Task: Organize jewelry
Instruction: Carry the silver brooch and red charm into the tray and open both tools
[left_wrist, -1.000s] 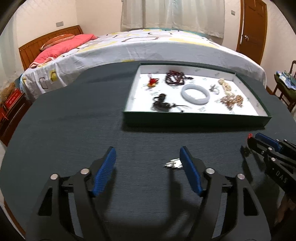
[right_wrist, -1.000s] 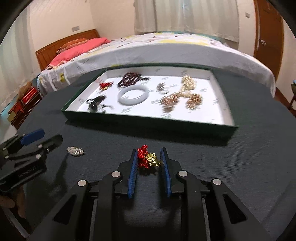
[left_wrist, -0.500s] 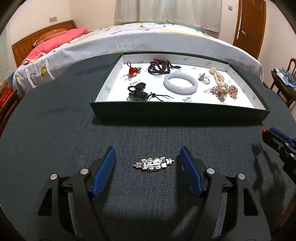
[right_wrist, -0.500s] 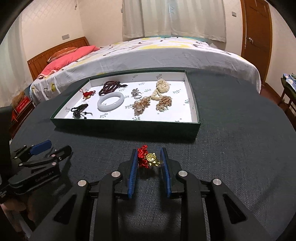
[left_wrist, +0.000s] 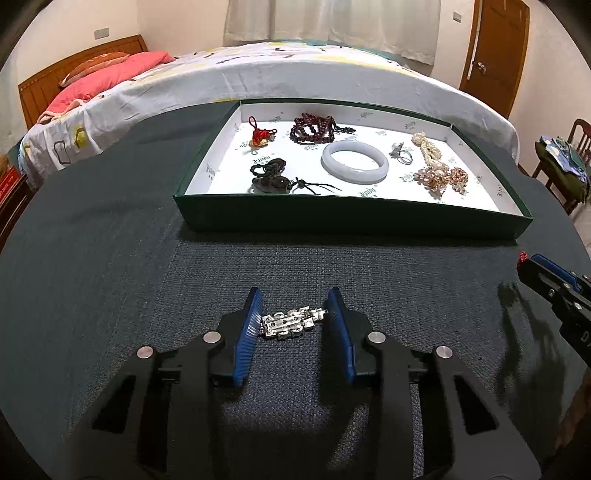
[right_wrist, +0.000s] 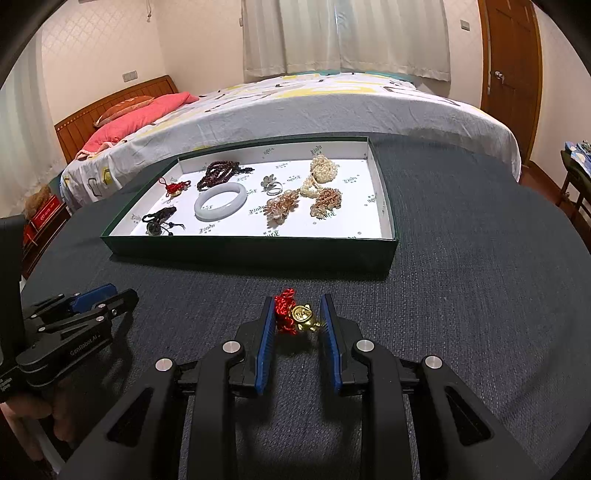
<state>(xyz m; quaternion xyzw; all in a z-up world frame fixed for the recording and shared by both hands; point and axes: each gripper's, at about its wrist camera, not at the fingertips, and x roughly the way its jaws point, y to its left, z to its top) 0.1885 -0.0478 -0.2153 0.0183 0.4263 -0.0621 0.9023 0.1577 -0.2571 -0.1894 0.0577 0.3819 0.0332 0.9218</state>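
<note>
Silver links now sit between narrowing pads: a second ago the left tongs stood wide with the silver bracelet off at 3 o'clock near one pad, and now they are centred over it and closing, the blue pads reaching its two ends, so a pick-up from the counter looks under way rather than finished. Whether both pads already press on the metal is hard to judge; the left end seems in contact, the right end only just. The right tongs show the same narrow gap as before, clamped on the red-and-gold charm, which sits between their pads near the tips, apparently just above the cloth. Both pieces lie short of the green tray, which stands at 12 o'clock from each camera, so two items are judged ready to travel to it. Inside the tray lie a white bangle, dark red beads, a second red charm, a black cord piece, a ring and pearl clusters, loosely spread. In the left view the right tongs are cut off at the 3 o'clock edge, with only a red speck of the charm showing; in the right view the left tongs appear at 9 o'clock from the side, so the bracelet is hidden there. The holder's hands are mostly out of frame.
</note>
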